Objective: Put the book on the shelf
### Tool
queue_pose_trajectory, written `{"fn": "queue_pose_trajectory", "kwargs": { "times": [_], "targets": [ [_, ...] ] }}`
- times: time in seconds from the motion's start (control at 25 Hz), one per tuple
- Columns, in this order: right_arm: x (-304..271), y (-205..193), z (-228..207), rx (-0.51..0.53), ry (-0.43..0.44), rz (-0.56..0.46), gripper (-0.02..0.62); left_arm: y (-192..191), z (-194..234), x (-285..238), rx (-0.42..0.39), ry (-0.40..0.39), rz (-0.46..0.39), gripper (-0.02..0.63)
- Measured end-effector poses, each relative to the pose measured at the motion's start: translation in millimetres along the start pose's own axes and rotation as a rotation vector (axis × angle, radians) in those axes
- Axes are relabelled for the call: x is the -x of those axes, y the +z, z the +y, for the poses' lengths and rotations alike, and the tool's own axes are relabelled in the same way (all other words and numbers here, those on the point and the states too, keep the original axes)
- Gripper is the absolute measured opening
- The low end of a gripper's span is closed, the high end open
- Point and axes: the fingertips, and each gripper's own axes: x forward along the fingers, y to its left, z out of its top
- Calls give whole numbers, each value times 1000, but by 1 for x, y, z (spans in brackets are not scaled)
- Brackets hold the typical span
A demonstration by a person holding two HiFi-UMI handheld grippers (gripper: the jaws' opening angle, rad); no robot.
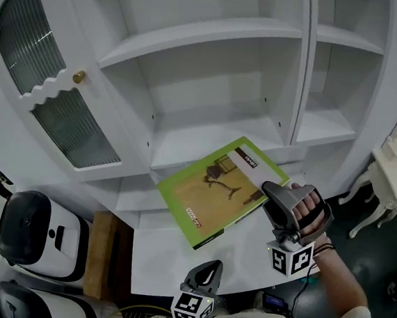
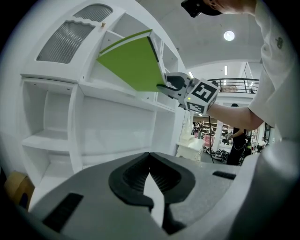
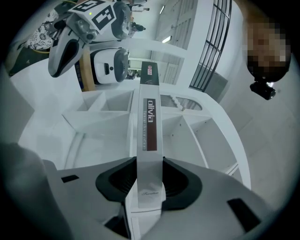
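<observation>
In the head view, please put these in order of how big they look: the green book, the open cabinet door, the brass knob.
Largest to smallest, as they look:
1. door
2. book
3. knob, far the smallest

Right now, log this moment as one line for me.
right gripper: shut on book | left gripper: shut, empty | book: tilted, in air before shelf, not yet placed

Place: large showroom-like hall.
Furnishing: white shelf cabinet [image 1: 197,32] and ornate white side table [image 1: 396,170] are standing close together.
Background: railed balcony [image 2: 234,84] and round ceiling lamp [image 2: 228,35] are showing beyond.
</observation>
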Motion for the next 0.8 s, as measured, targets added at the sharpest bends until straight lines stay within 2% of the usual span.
{"fn": "queue_pose_trajectory", "kwargs": {
  "times": [0.8],
  "targets": [
    [-54, -48, 11, 10, 53, 154, 161, -10, 6, 1, -33, 8, 21, 3]
  ]
}}
